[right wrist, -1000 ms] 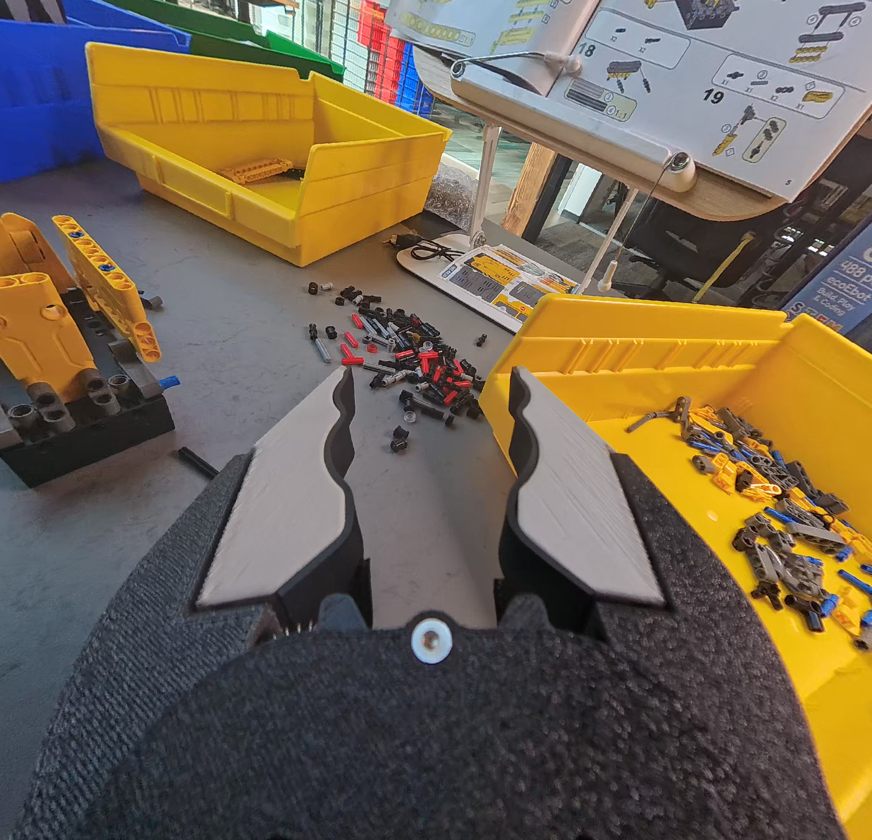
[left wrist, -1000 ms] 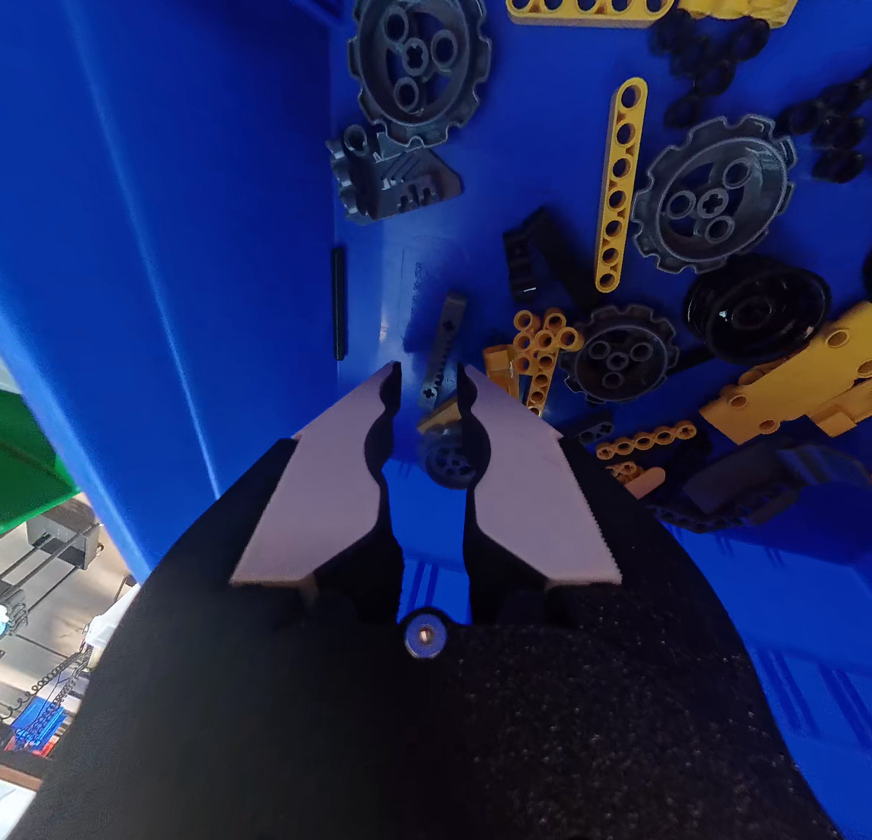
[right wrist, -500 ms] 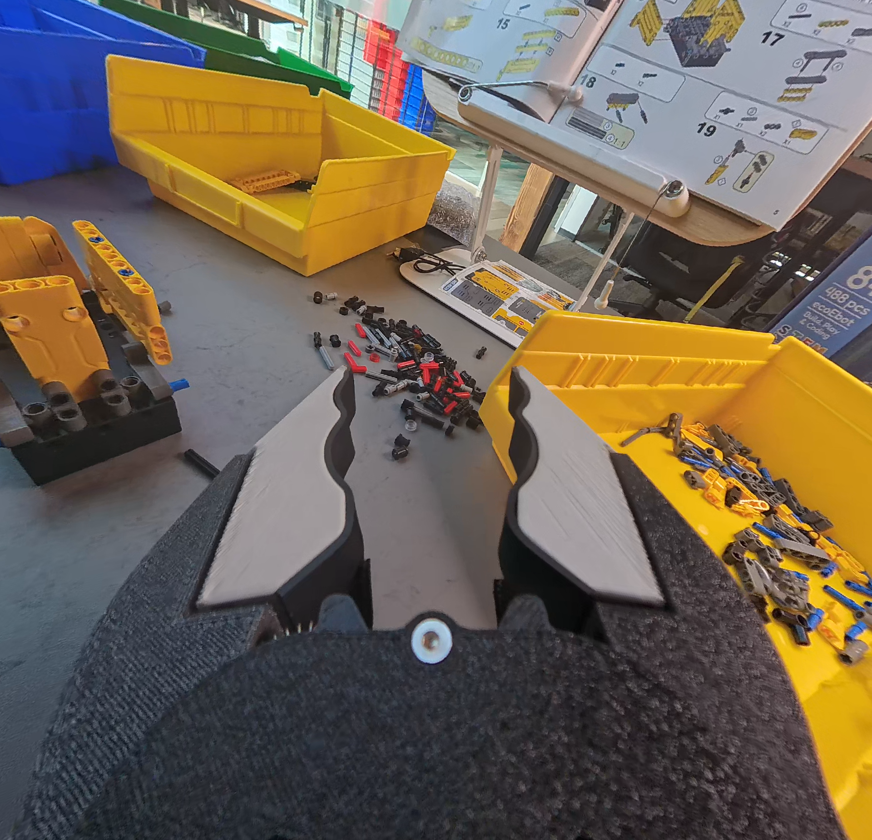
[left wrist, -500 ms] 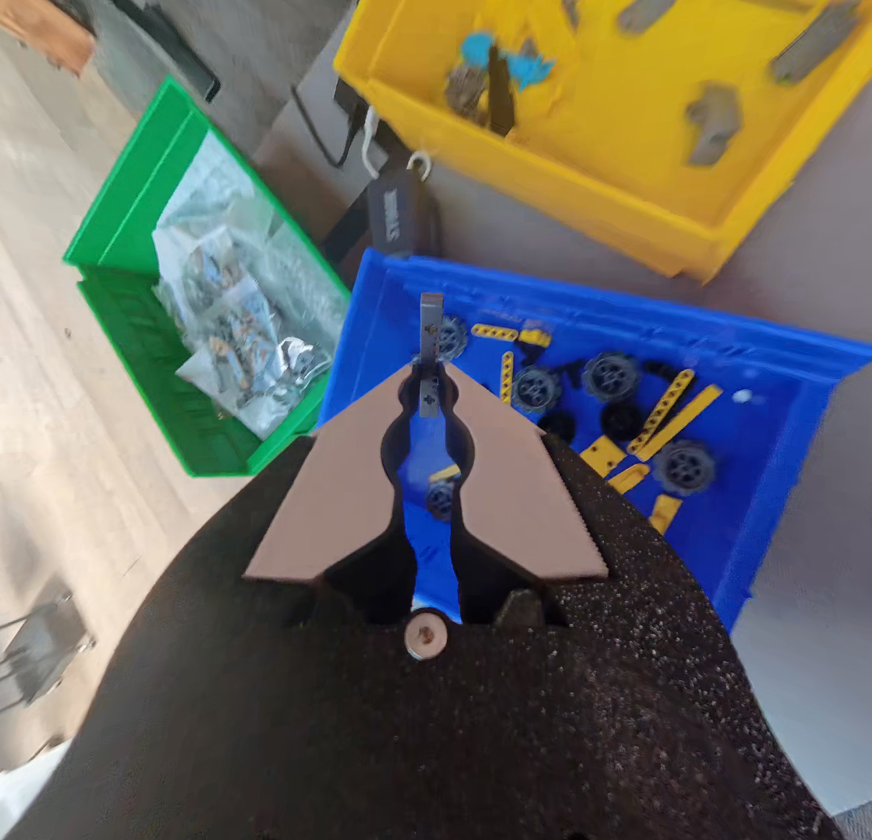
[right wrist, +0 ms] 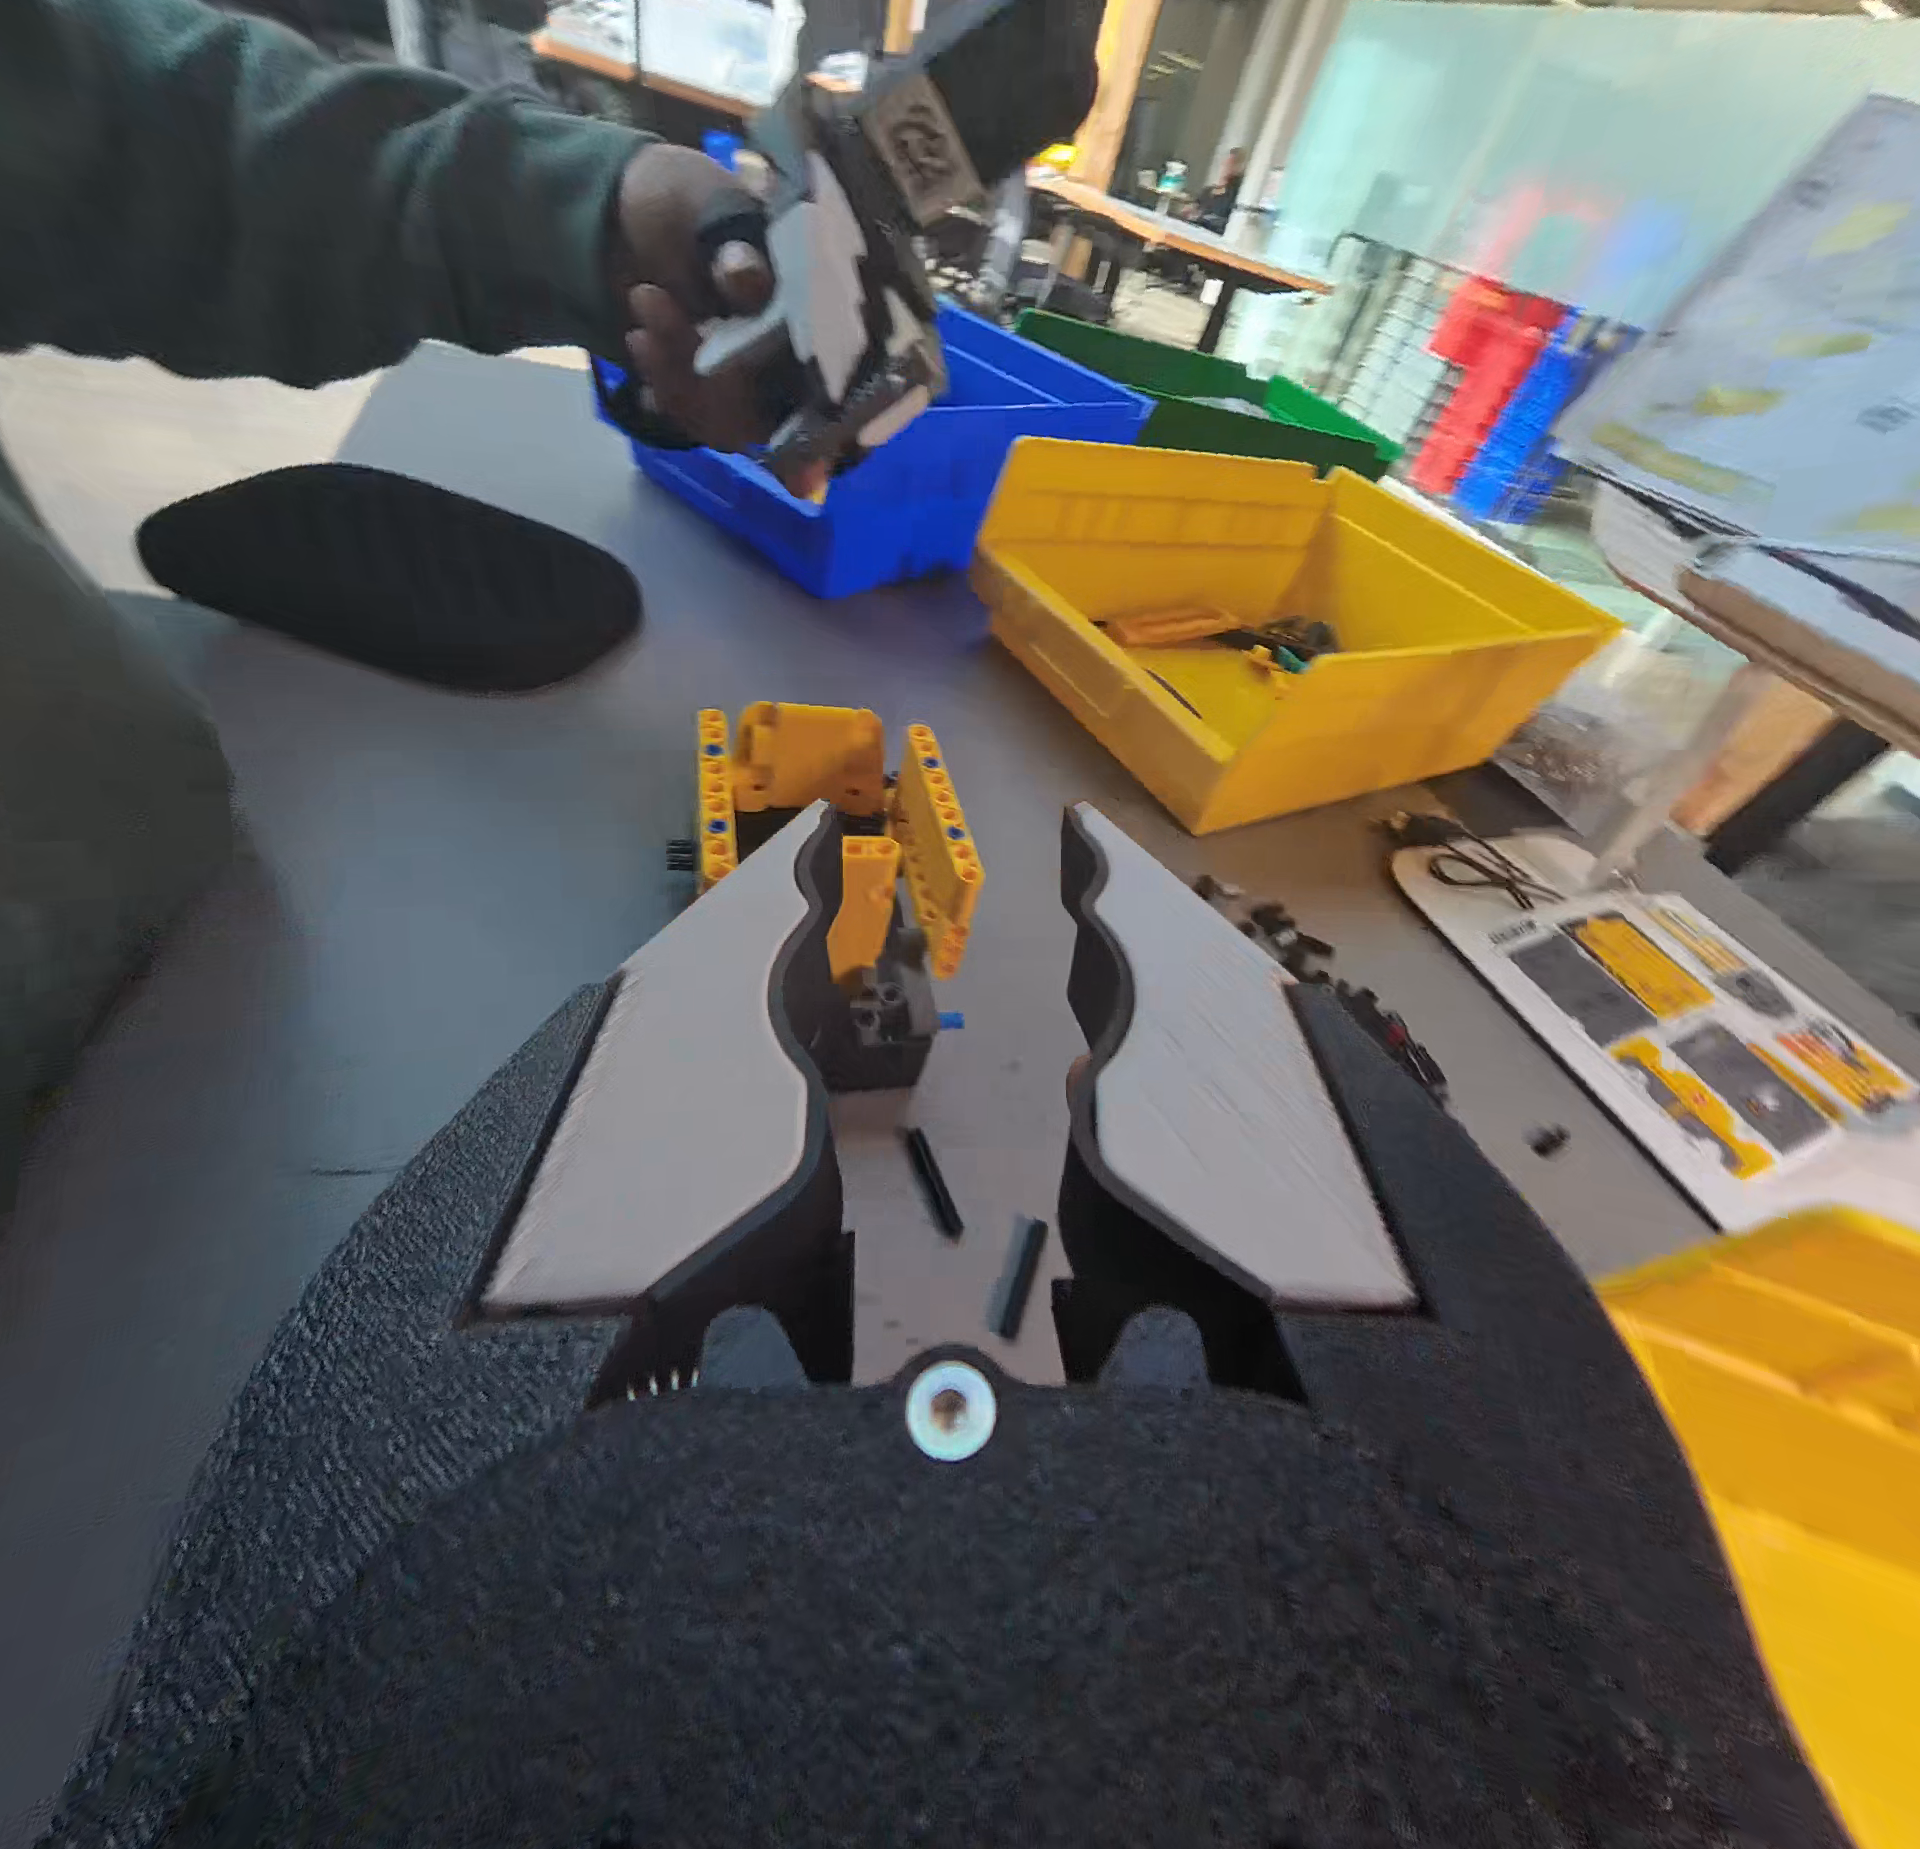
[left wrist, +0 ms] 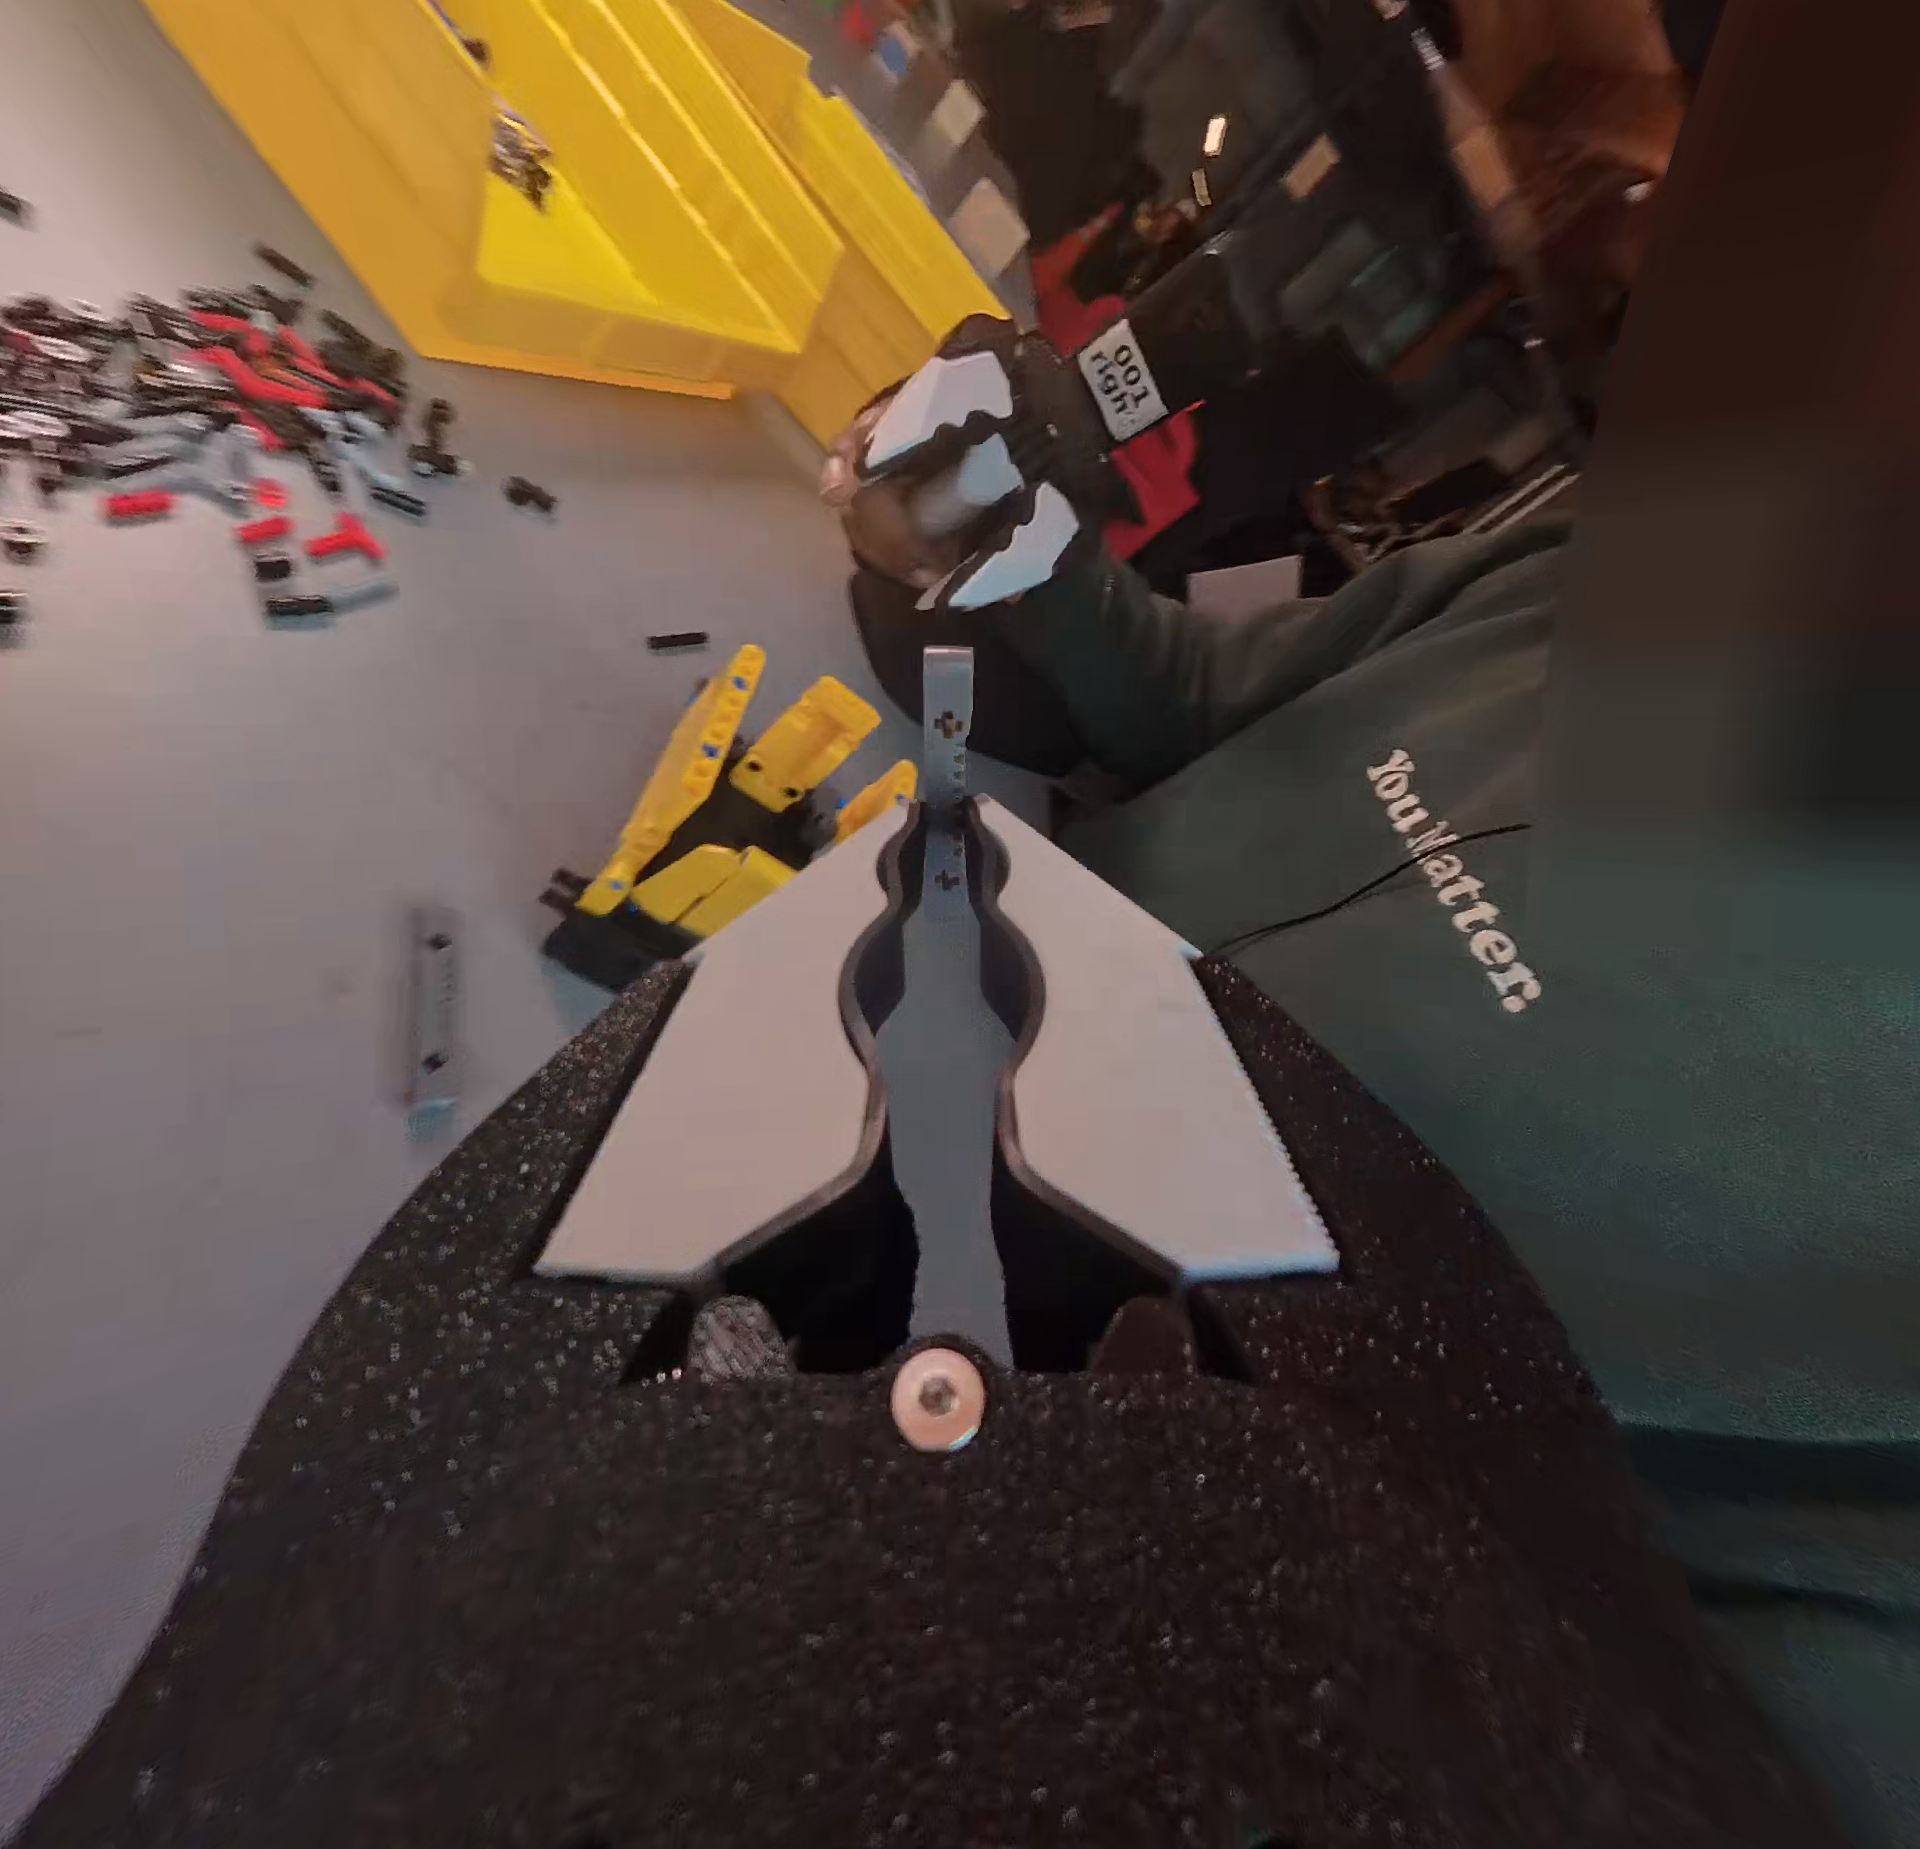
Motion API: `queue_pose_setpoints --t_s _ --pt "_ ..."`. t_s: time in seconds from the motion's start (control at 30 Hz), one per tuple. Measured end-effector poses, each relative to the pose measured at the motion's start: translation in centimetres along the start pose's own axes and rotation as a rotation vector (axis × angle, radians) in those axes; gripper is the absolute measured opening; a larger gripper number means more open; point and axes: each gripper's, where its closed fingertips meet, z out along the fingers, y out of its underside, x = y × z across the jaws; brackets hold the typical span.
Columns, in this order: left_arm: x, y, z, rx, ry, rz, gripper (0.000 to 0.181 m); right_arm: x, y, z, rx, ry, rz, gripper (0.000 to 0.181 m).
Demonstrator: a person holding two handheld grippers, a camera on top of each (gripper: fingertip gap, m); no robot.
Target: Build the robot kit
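My left gripper is shut on a thin grey toothed bar that sticks out past the fingertips, held in the air. Beyond it a yellow and black brick model stands on the grey table. My right gripper is open and empty, low over the table, with the model just ahead between its fingertips. Each gripper shows in the other's view, held by a hand: the right one, and the left one high above the blue bin.
A blue bin, a green bin and a yellow bin stand at the back. Another yellow bin is at the near right. Small loose parts, two black pins, an instruction sheet and a black pad lie around. Left tips to right tips: about 15 cm.
My left gripper closed on the grey bar in the blue bin, lifted it out and swung over the table. My right gripper turned left from the loose parts to the model.
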Motion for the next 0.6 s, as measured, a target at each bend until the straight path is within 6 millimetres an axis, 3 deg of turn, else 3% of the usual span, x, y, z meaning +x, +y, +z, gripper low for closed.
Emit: queue_pose_setpoints --t_s 0.1,0.27,0.33,0.4,0.5,0.6 --pt "1.8 0.5 3.8 -0.038 0.221 -0.058 0.005 -2.7 -2.2 1.7 -0.008 -0.167 -0.103 0.041" --pt "2.7 1.7 7.6 -0.142 0.313 -0.051 0.005 -3.5 -3.7 2.5 -0.029 -0.279 -0.182 0.048" --pt "3.3 2.4 8.5 -0.176 0.328 -0.047 0.006 -4.9 -3.5 2.3 -0.046 -0.349 -0.194 0.048" --pt "3.3 3.2 9.3 -0.209 0.319 -0.044 0.005 -6.0 -3.2 2.2 -0.047 -0.389 -0.193 0.038" --pt "3.6 4.0 9.7 -0.224 0.342 -0.055 0.005 -6.7 -2.0 2.2 -0.086 -0.412 -0.188 0.020" --pt "3.5 4.4 10.0 -0.225 0.342 -0.067 0.005 -7.5 -1.5 1.9 -0.088 -0.439 -0.169 0.018"
